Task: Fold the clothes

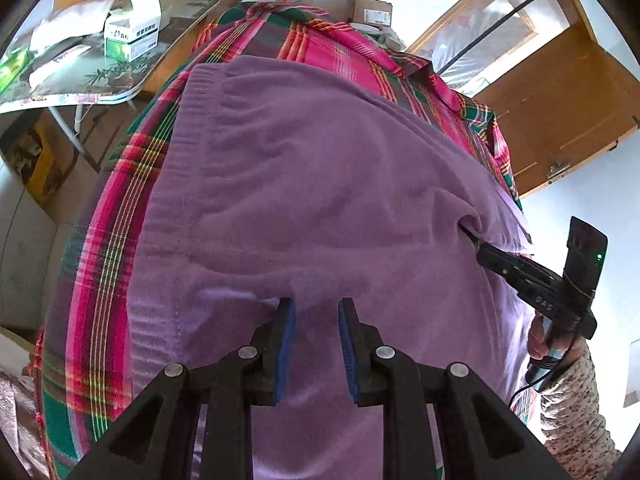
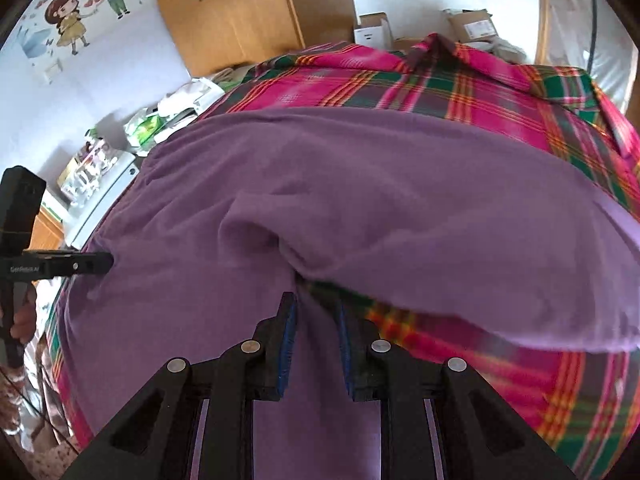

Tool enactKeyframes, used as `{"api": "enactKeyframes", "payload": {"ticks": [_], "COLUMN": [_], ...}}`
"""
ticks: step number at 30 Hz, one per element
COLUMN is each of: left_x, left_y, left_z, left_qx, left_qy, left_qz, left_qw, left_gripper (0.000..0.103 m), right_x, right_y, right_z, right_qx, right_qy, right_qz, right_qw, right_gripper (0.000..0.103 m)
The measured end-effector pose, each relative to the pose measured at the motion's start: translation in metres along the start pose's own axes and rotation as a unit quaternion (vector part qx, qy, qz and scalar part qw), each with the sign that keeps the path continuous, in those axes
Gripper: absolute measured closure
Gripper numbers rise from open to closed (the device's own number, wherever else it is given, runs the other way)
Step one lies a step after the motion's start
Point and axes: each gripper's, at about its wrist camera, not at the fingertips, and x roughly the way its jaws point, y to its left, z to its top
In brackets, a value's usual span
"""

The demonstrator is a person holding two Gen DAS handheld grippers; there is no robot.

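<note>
Left wrist view: the left gripper (image 1: 316, 308) has its jaws spread over the purple garment (image 1: 320, 184), which lies on the plaid sheet (image 1: 320, 40). At 3 o'clock, the right gripper (image 1: 486, 254) pokes the cloth edge.

Right wrist view: the right gripper (image 2: 318, 306) has its jaws spread around a purple fold. It might grab the sheet too.

Home bedroom: plaid bedspread (image 2: 460, 80), wooden wardrobe (image 2: 240, 12) (cartoon wall sticker (image 2: 80, 12))

The garment (image 1: 320, 184) is plain purple. Under it, the bedcover (image 1: 320, 40) is plaid: magenta, green, orange-yellow lines. Each tool (image 1: 316, 344) is black with blue pads (image 1: 286, 344). At ten o'clock, a box (image 1: 132, 36) looks white and green.
</note>
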Motion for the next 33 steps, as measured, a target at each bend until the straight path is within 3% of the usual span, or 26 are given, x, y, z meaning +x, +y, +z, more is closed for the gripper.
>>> {"api": "enactKeyframes", "payload": {"ticks": [8,10,11,14,21,30,33], "left_x": [0.004,0.005,0.005,0.005,0.005,0.003,0.001], "left_y": [0.002,0.003,0.002,0.003,0.006,0.01,0.011], "left_z": [0.009,0.009,0.009,0.007,0.006,0.004,0.002], "left_qx": [-0.009,-0.011,-0.011,-0.012,-0.017,-0.028,-0.032], "left_qy": [-0.001,-0.002,-0.002,-0.003,-0.004,-0.009,-0.012], "left_qz": [-0.015,-0.017,-0.018,-0.022,-0.026,-0.024,-0.021], "left_qw": [0.9998,0.9998,0.9998,0.9997,0.9995,0.9993,0.9992], "left_gripper": [0.08,0.08,0.08,0.08,0.08,0.08,0.08], "right_x": [0.015,0.015,0.015,0.006,-0.041,-0.056,-0.065], "right_y": [0.011,0.012,0.014,0.014,0.025,0.023,0.01], "right_z": [0.013,0.012,0.011,0.007,-0.008,-0.03,-0.043], "right_qx": [-0.001,0.005,0.0,0.005,0.024,0.052,0.073], "right_qy": [-0.019,-0.023,-0.022,-0.03,-0.076,-0.094,-0.099], "right_qz": [0.016,0.02,0.015,0.018,0.085,0.093,0.078], "right_qw": [1.0,1.0,1.0,0.999,0.993,0.99,0.989], "right_gripper": [0.075,0.083,0.094,0.099,0.1,0.1,0.098]}}
